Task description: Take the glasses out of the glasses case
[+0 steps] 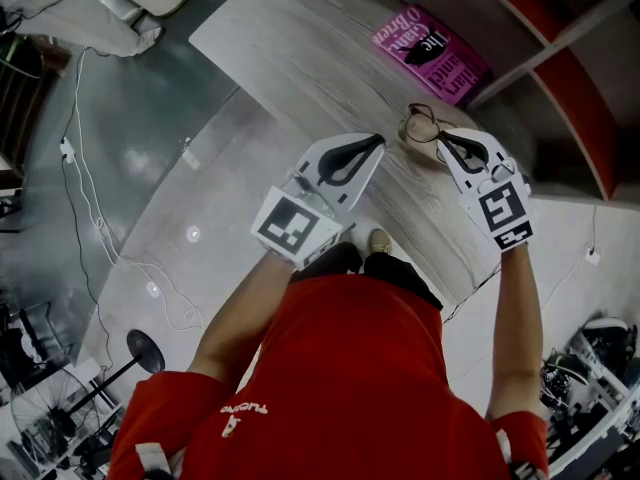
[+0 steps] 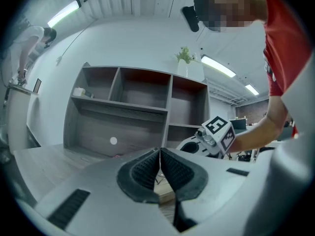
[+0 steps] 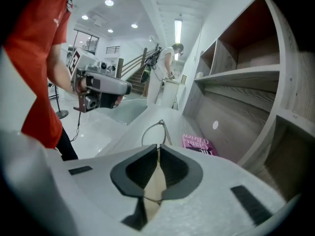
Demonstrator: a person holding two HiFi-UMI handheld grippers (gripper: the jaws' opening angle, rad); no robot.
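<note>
Wire-rimmed glasses (image 1: 422, 125) pinched in right tool (image 3: 158, 147) – jaws nearly together, left tool (image 2: 160, 154) fully closed, empty

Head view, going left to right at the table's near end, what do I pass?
Left tongs, shut and empty → glasses → right tongs, shut on the glasses → red-lined shelf. The pink book sits farther back, overlapping the glasses and right tongs, so it is left out.

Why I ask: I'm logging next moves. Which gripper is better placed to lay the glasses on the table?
Right, probably: the right gripper is shut on the glasses over the table; the left gripper is shut and empty.
</note>
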